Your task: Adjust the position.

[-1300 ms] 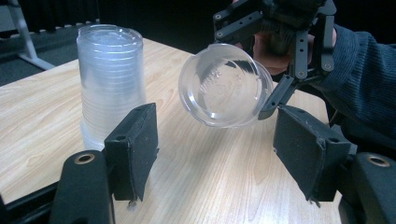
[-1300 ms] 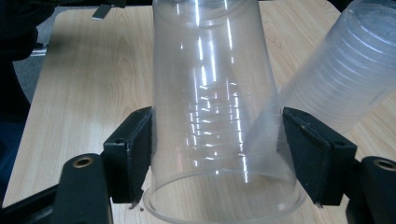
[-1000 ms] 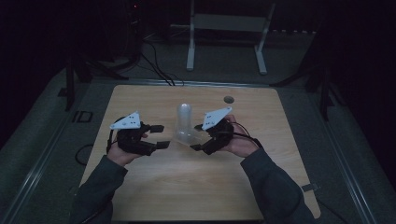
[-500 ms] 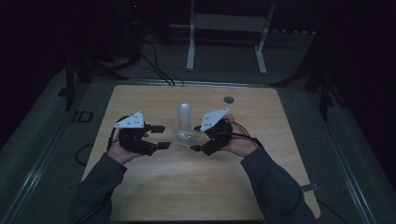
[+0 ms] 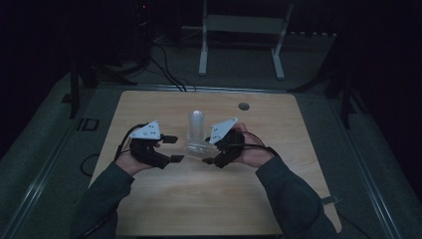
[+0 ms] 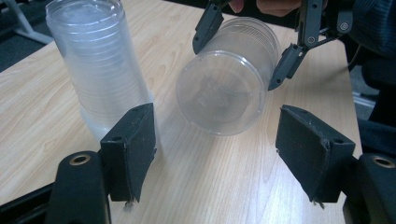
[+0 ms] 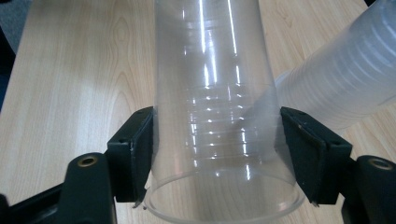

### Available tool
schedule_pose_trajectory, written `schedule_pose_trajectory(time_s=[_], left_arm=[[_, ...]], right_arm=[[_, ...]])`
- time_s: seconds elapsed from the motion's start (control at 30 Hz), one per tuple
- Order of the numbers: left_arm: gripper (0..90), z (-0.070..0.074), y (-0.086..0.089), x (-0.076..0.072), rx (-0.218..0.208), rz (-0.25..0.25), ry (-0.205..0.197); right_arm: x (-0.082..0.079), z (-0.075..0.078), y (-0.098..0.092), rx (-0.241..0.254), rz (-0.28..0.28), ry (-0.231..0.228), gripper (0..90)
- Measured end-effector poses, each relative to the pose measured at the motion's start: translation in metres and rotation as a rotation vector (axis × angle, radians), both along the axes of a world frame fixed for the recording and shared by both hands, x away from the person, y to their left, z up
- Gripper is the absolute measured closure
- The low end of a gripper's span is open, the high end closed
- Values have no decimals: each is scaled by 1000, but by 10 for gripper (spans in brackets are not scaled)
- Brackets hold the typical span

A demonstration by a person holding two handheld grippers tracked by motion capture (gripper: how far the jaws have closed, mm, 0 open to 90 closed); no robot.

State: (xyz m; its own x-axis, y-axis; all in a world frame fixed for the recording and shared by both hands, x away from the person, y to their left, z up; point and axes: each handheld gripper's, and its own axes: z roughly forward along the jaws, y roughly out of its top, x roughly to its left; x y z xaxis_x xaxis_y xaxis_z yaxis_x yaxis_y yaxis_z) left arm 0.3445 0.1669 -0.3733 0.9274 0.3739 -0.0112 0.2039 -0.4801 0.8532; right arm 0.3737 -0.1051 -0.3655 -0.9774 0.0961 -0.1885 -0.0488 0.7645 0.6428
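A pale wooden table (image 5: 149,209) carries an upright stack of clear ribbed cups (image 5: 196,127) near its middle. Just right of it, the right gripper (image 7: 217,154) clamps one clear, unmarked cup (image 6: 224,88) lying sideways. The left gripper (image 6: 215,149), jaws just widened, holds nothing. No writing is legible.

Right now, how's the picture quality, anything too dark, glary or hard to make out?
High view: very dim, with the room nearly black and the clear cup stack faint on the table. Left gripper view: bright and sharp, and the single cup is easy to read. Right gripper view: white glare streaks run down that cup's wall, and the tabletop behind it shows through.
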Motion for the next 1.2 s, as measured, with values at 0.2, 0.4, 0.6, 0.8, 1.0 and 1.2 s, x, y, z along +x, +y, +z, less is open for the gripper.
schedule_pose_trajectory(time_s=[0.2,0.4,0.6,0.8,1.0,1.2], left_arm=[[285,2,-6,-2,45,-19,-6],[285,3,-8,0,59,-32,-1],[285,3,-12,1,92,-44,3],[285,2,-17,0,130,-52,3],[276,-1,-20,1,160,-53,5],[272,-2,-23,0,195,-56,2]], right_arm=[[-1,-2,3,-27,10,-7,305],[-4,-4,6,-46,18,-9,304],[-6,-7,9,-71,32,-13,305],[-6,-9,11,-96,35,-16,305],[-8,-9,13,-131,35,-24,305],[-7,-9,15,-148,38,-29,305]])
